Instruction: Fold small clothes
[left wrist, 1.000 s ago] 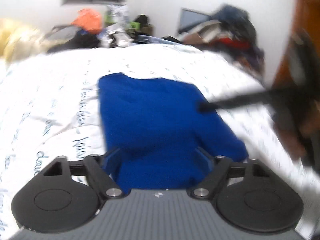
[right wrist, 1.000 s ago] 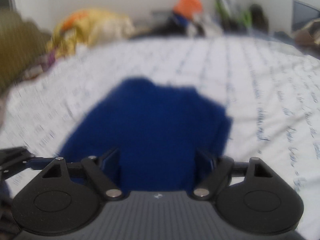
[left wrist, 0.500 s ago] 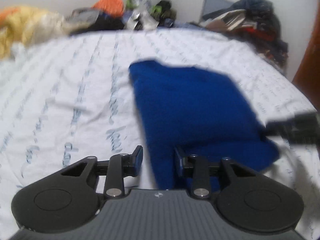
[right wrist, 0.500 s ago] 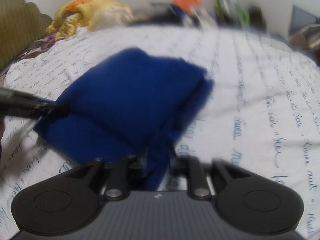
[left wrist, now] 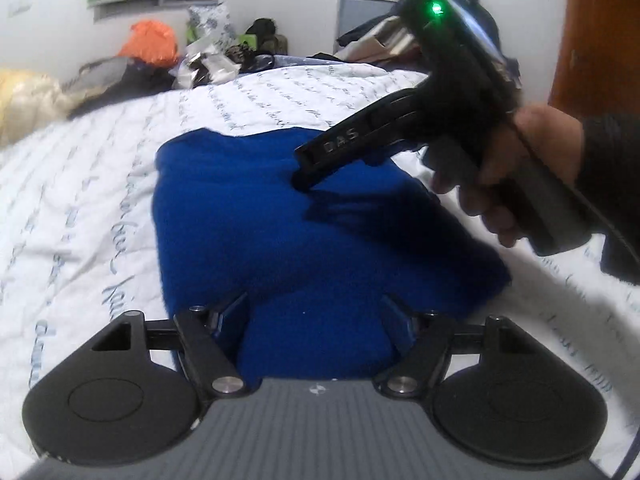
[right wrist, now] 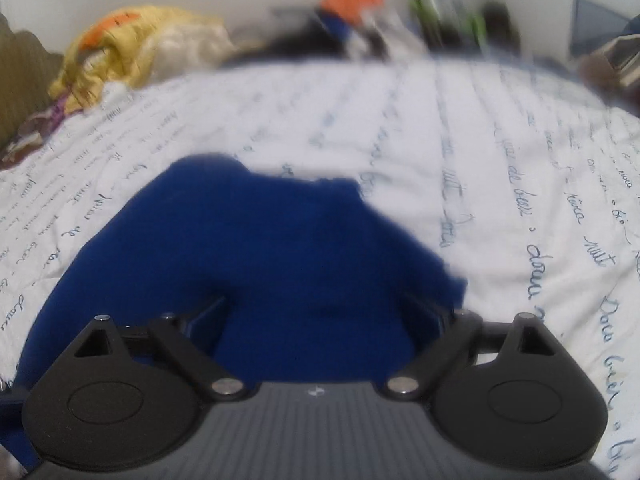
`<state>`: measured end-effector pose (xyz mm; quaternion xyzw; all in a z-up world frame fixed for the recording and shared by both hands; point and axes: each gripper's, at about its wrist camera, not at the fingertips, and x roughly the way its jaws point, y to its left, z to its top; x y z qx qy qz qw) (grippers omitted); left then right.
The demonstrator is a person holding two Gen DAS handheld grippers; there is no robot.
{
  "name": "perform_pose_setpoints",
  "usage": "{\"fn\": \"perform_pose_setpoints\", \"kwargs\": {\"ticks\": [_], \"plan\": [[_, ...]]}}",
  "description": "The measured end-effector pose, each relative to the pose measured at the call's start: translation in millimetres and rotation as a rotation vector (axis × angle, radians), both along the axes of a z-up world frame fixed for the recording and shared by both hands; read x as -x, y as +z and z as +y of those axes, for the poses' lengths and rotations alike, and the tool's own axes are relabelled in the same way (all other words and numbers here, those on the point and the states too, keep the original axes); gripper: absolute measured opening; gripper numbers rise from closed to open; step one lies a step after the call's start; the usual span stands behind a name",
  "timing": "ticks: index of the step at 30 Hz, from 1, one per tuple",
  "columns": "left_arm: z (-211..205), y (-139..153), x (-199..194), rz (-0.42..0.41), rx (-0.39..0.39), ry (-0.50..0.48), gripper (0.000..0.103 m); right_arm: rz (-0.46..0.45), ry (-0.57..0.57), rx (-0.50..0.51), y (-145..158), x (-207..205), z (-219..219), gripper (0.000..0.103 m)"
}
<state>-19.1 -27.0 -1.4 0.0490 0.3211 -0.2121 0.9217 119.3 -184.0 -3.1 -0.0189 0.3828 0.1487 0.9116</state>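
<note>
A folded blue garment [left wrist: 280, 220] lies flat on the white bed sheet [left wrist: 80, 220] with blue script. My left gripper [left wrist: 314, 316] hovers at its near edge, jaws opening. The cloth lies between the fingers and the pads are not pressing on it. In the left wrist view a hand [left wrist: 532, 168] holds my right gripper [left wrist: 304, 178], whose tips rest on top of the garment's far right part. The right wrist view is blurred: the blue garment [right wrist: 260, 260] fills the space between the right gripper's [right wrist: 316, 316] wide, opening jaws.
Piled clothes and bags line the far edge of the bed: an orange bundle [left wrist: 150, 42] and a yellow bundle [right wrist: 132, 40]. A brown door [left wrist: 596, 32] stands at the right. Bare sheet lies left and right of the garment.
Half a second ago both grippers had narrowed jaws around edges of the blue cloth. Now both have spread wide, and the right gripper has swung in over the garment's top.
</note>
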Motion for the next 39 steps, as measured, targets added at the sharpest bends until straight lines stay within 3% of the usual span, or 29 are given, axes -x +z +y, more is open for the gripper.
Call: {"fn": "perform_pose_setpoints", "kwargs": {"ticks": [3,5,7,10,13,15,18,28,32,35,39], "plan": [[19,13,18,0.017,0.087,0.055,0.072,0.007,-0.02,-0.042,15,24,-4,0.093],[30,17,33,0.03,0.128,0.099,0.077,-0.037,0.0,-0.163,26,66,-18,0.094],[31,16,49,0.027,0.123,0.141,0.078,-0.08,-0.001,-0.203,27,113,-31,0.094],[26,9,67,0.0,0.072,0.191,0.089,-0.093,-0.077,-0.161,17,165,-43,0.094],[19,-1,66,0.053,0.028,0.194,0.091,-0.027,-0.105,-0.067,-10,194,-37,0.095],[12,-2,67,0.032,-0.042,0.204,0.103,-0.096,-0.089,0.037,-19,215,-25,0.103],[7,-3,66,0.052,-0.097,0.212,0.103,-0.093,-0.135,0.05,-22,221,-17,0.103],[13,-3,58,0.081,-0.097,0.275,0.103,-0.126,-0.243,0.043,-22,206,-5,0.103],[15,-4,53,0.064,-0.092,0.272,0.103,-0.134,-0.245,0.031,-23,204,-9,0.103],[19,-5,52,0.061,-0.079,0.328,0.103,-0.135,-0.236,0.036,-23,207,-11,0.103],[18,-10,63,-0.018,-0.066,0.347,0.103,-0.134,-0.227,0.036,-22,208,-13,0.103]]}}
